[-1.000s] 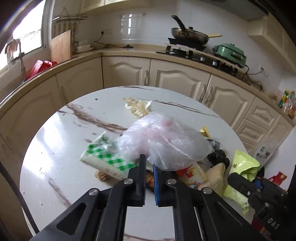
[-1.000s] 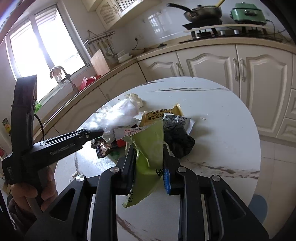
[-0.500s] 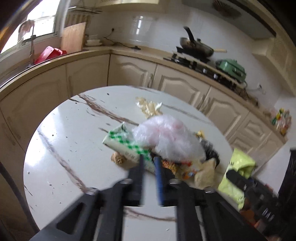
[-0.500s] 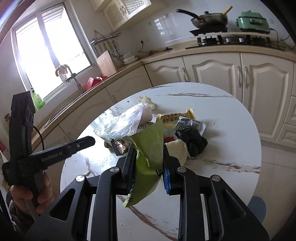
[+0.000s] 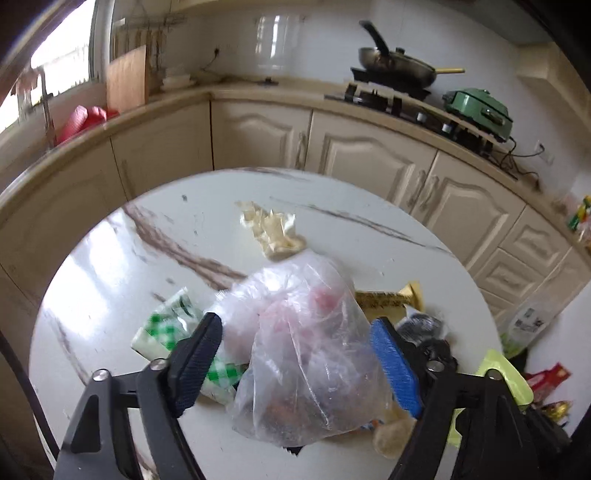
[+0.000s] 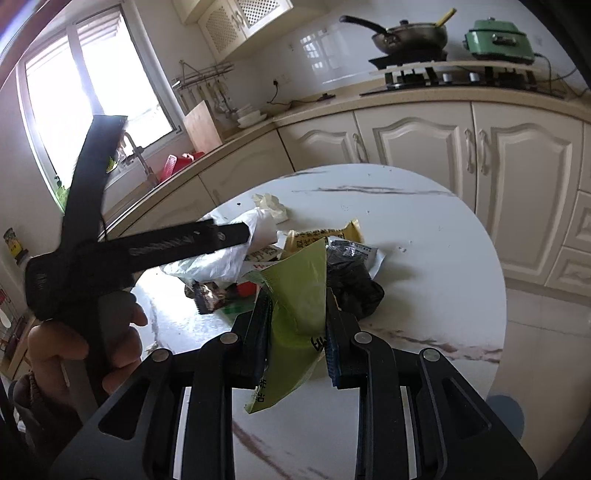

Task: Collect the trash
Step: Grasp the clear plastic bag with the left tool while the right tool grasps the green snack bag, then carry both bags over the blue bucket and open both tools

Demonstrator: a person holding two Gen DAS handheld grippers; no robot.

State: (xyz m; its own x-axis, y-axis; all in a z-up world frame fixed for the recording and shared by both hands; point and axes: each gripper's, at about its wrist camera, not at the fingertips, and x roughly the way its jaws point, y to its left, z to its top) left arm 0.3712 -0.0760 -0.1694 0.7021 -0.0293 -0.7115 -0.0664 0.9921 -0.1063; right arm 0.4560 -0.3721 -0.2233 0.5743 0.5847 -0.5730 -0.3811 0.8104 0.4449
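- L wrist view, far L: green-checked packet [image 5: 173,334] flat on the round marble table [image 5: 110,266], partly under the L finger.
- L gripper [image 5: 295,363]: its 2 fingers spread wide, either side of a clear plastic bag [image 5: 299,350] w/ pinkish stuff inside; can't tell if the pads touch the bag.
- Behind the bag: crumpled cream paper [image 5: 273,230] on bare tabletop, apart from the heap.
- R of the bag: yellow wrapper [image 5: 388,299], then black crumpled wrapper [image 5: 424,328], both in the trash heap on the table.
- R wrist view, far L: person's hand [image 6: 85,343] on the L gripper's handle, its finger reaching over the clear bag.
- Centre: R gripper [image 6: 297,332], fingers narrow, clamped on a green snack pouch [image 6: 295,317]; pouch hangs between the pads above the table edge, lower end drooping below the fingers.
- Just R of the pouch: black wrapper on the table, beside the R finger.
- Background R: pan [image 6: 410,35] on the hob, green cooker [image 6: 498,38] next to it.
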